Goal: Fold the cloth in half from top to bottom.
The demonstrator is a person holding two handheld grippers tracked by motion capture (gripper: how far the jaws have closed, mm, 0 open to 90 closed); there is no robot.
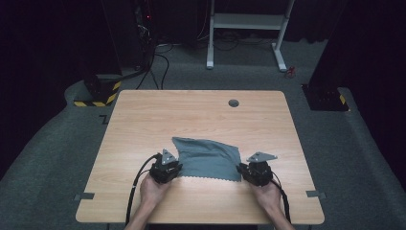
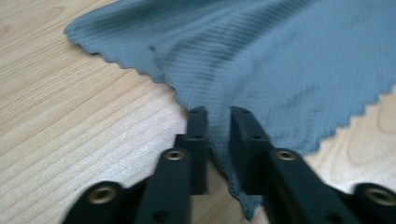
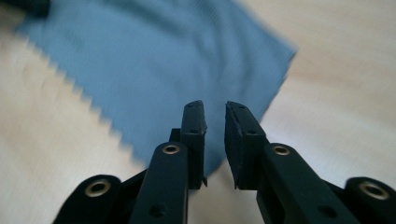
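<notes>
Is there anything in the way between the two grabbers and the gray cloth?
No, nothing visible is in the way. The left gripper already has a corner of the gray cloth between its jaws. The right gripper is at the cloth's other near corner with its jaws narrowly apart; whether it grips the fabric is unclear. Around the cloth there is just bare table.

Left claw low, jaws nearly closed; right claw low, jaws narrowly parted.
</notes>
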